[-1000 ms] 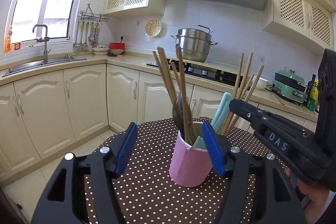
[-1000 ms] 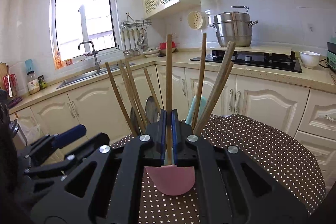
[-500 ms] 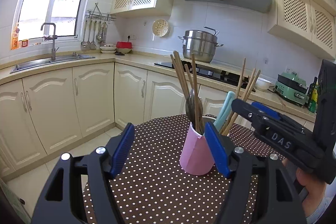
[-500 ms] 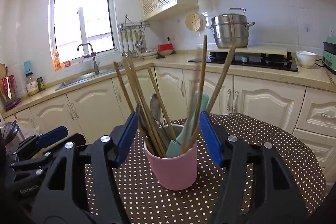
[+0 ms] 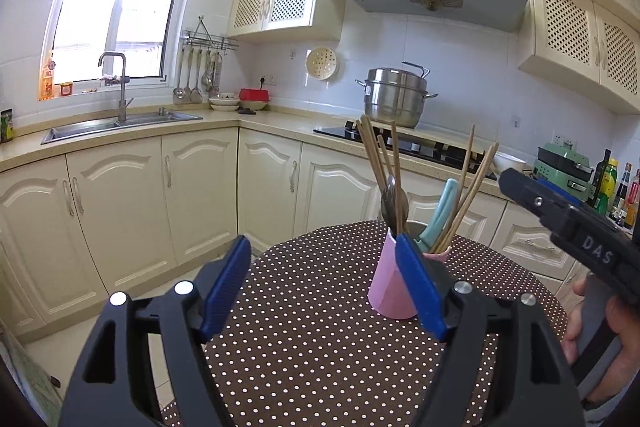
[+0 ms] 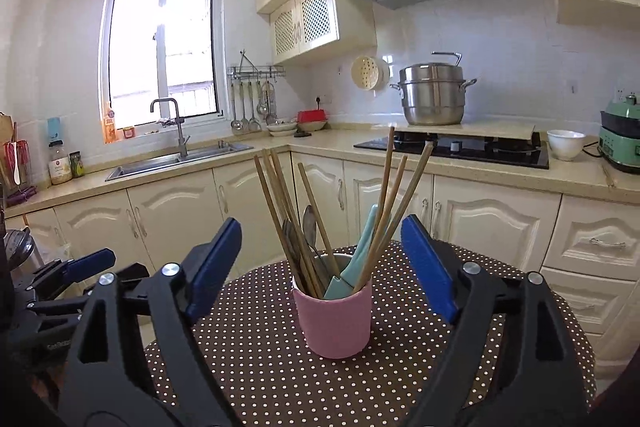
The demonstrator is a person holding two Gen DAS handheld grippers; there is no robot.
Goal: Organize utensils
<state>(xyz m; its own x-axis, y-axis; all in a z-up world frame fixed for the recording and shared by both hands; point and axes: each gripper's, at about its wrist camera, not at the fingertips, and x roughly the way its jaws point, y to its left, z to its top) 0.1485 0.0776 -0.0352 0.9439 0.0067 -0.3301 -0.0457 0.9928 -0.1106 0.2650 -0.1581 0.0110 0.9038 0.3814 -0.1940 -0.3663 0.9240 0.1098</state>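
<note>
Facing pink cup (image 6: pixel 335 321) squarely, right view, half-hidden behind blue pad (image 5: pixel 420 287), left view

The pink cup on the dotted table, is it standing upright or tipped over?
Upright. The pink cup stands on its base on the table, rim up, chopsticks leaning out.

Home kitchen: sink (image 5: pixel 120 125), stove (image 6: pixel 452 147)
</note>
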